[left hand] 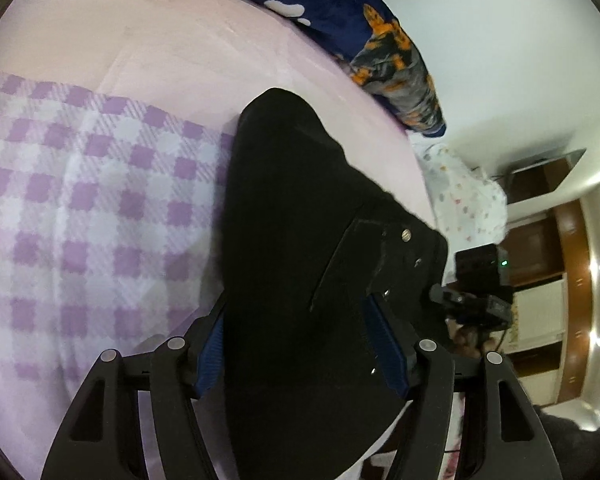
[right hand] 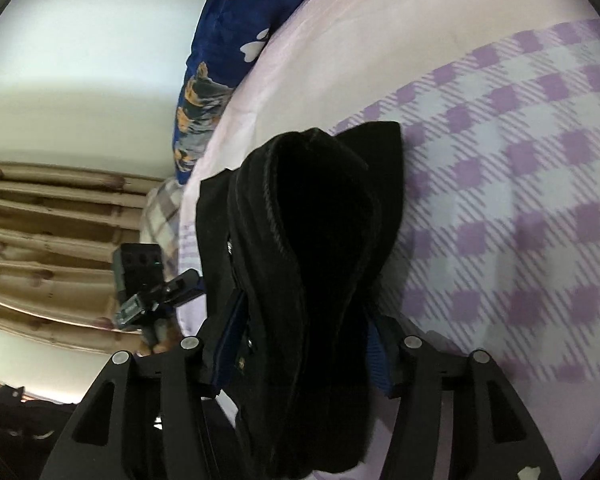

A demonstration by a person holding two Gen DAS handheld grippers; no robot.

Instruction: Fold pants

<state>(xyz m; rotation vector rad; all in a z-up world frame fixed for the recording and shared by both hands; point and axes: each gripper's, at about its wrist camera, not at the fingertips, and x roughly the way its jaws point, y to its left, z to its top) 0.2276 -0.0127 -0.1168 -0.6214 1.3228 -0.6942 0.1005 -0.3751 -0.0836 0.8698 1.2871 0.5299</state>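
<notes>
The black pants [left hand: 300,216] lie in a long folded bundle on the bed, with the buttoned waist end [left hand: 406,236] nearest me. My left gripper [left hand: 298,340] stands wide over that end. Dark cloth fills the gap between its blue pads [left hand: 384,340] and runs on under the right finger, but nothing looks pinched. My right gripper [right hand: 304,344] straddles the thick rolled edge of the pants [right hand: 316,216]. Its jaws are parted and its pads [right hand: 376,356] sit beside the cloth. In each view the other gripper appears off to the side: the right gripper [left hand: 480,292] and the left gripper [right hand: 140,288].
A purple-and-white checked blanket [left hand: 92,208] and a pink sheet [left hand: 172,40] cover the bed. A blue pillow with orange print [left hand: 392,60] lies at the far edge, and a white spotted cloth [left hand: 464,200] lies beside it. A curtain [right hand: 52,240] and a wooden door frame [left hand: 576,300] stand beyond.
</notes>
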